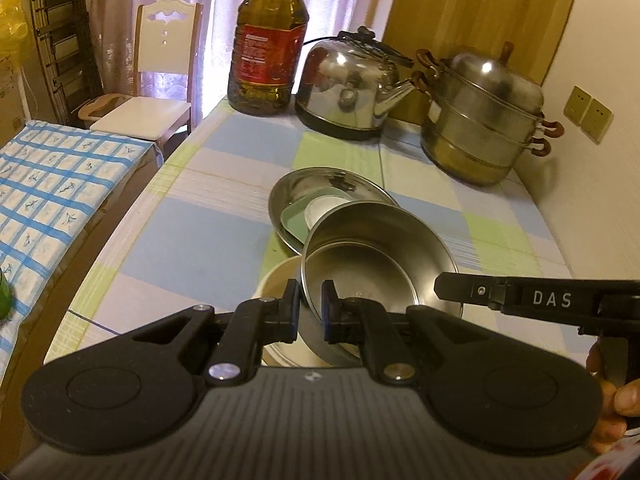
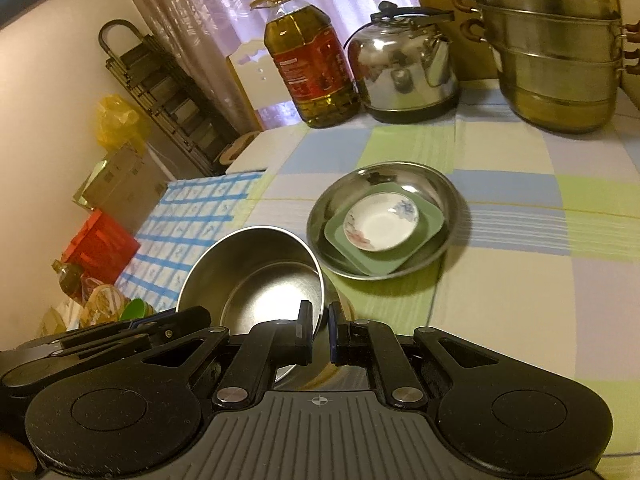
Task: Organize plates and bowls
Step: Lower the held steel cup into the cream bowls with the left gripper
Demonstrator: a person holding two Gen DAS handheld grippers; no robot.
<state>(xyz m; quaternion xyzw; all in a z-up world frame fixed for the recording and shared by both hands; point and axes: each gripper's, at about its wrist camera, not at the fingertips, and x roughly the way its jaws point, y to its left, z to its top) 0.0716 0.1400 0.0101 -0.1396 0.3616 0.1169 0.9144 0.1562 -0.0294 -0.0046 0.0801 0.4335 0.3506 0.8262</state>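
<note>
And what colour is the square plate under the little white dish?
The square plate is pale green, sitting inside the big metal plate. The right wrist view shows it best.

Oil bottle (image 1: 267,46), kettle (image 1: 352,84) and steamer (image 1: 486,116) on the table (image 1: 208,208)

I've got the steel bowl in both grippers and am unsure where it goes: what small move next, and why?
Probably level the steel bowl and ease it down into the cream bowl below. The left gripper and right gripper are both shut on its rim, it hangs tilted, and the cream bowl shows under its edge. Whether it nests, I cannot tell.
</note>
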